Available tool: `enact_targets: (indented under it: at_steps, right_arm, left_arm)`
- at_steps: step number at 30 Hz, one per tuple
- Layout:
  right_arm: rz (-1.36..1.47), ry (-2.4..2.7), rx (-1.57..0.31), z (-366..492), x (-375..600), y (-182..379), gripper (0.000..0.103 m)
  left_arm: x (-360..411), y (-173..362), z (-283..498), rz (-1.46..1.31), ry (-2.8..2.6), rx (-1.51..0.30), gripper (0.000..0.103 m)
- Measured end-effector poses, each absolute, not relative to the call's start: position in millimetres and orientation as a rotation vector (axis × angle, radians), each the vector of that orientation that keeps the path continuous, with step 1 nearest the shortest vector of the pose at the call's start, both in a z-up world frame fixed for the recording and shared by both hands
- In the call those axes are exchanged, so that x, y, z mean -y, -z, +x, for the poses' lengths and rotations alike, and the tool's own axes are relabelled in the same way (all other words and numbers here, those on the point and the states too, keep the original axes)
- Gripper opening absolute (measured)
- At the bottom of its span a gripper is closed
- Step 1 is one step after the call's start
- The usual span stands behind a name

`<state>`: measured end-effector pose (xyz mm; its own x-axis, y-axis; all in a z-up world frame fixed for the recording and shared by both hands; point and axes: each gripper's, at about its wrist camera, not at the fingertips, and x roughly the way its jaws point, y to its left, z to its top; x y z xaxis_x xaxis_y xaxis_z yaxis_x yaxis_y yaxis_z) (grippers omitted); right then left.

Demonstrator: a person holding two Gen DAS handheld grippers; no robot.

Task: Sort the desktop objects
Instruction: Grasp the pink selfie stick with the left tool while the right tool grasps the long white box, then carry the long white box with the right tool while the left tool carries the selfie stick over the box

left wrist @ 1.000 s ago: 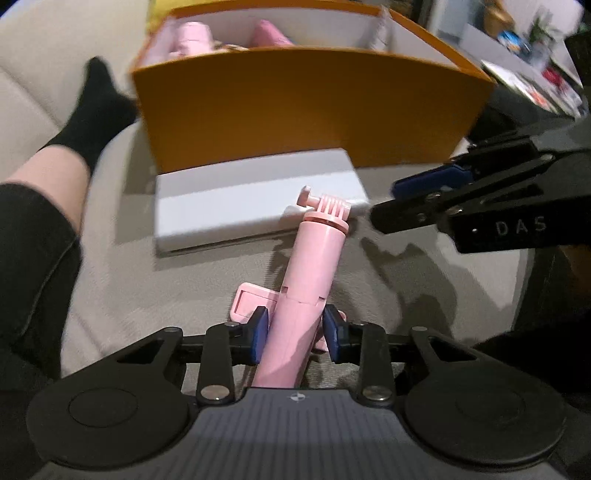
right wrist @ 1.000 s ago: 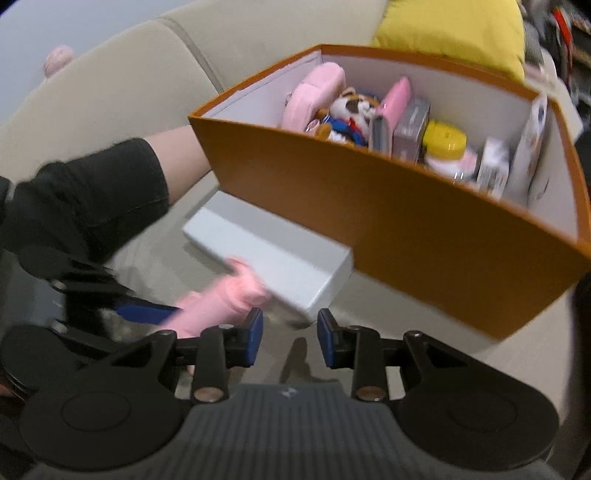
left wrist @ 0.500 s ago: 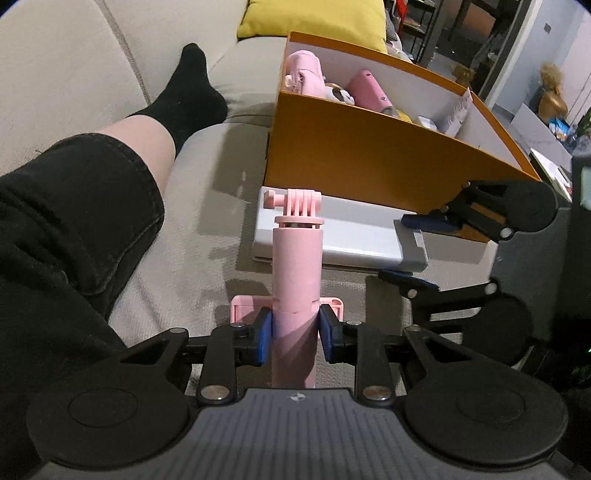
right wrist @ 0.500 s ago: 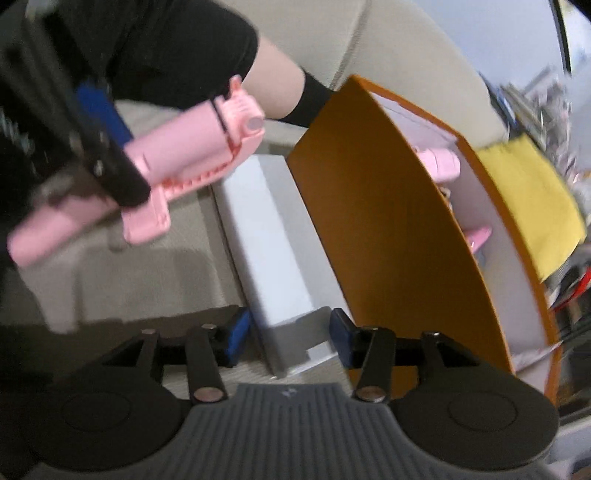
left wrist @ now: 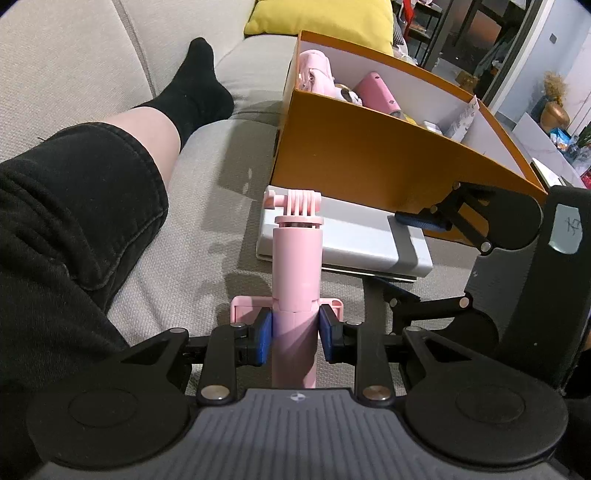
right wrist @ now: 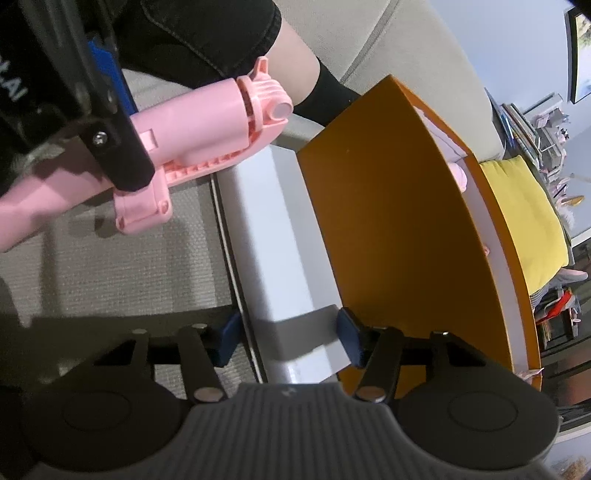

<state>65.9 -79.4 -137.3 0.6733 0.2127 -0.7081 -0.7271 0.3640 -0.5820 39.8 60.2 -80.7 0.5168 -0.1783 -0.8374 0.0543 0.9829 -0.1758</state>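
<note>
My left gripper [left wrist: 295, 341] is shut on a pink selfie stick [left wrist: 297, 266], held above the sofa seat and pointing toward the orange box [left wrist: 369, 158]. The stick also shows in the right wrist view [right wrist: 192, 125]. A flat white box [left wrist: 354, 245] lies on the seat against the orange box. My right gripper [right wrist: 288, 338] is open, turned on its side, with its jaws on either side of the near end of the white box [right wrist: 273, 240]. The right gripper also shows in the left wrist view [left wrist: 410, 254].
The orange box [right wrist: 399, 221] holds pink items, a plush toy and small packages. A person's leg in black shorts and sock [left wrist: 192, 92] lies on the grey sofa [left wrist: 66, 62] to the left. A yellow cushion [left wrist: 321, 18] sits behind the box.
My right gripper has rolled onto its side, opened wider and moved its jaws around the end of the white box. My left gripper has raised the selfie stick and swung left.
</note>
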Motion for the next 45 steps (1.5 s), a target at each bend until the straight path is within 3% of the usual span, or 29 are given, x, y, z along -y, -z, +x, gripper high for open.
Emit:
enact_targets:
  at_steps: [7, 12, 18, 40, 45]
  right_arm:
    - [-0.871, -0.708, -0.694, 64, 88, 112, 0.045]
    - [-0.591, -0.776, -0.889, 73, 113, 82, 0.033]
    - [-0.328, -0.738, -1.05, 101, 150, 75, 0.033]
    - [-0.476, -0.796, -0.964, 129, 110, 84, 0.031]
    - [-0.524, -0.814, -0.927, 118, 120, 65, 0.031]
  left_arm:
    - [-62, 78, 36, -0.138, 0.143, -1.005, 0.03]
    - [-64, 78, 36, -0.147, 0.144, -1.002, 0.03]
    - [-64, 80, 36, -0.147, 0.147, -1.004, 0.031]
    - [-61, 85, 47, -0.177, 0.164, -1.018, 0.03]
    - [-59, 70, 42, -0.169, 0.172, -0.985, 0.03]
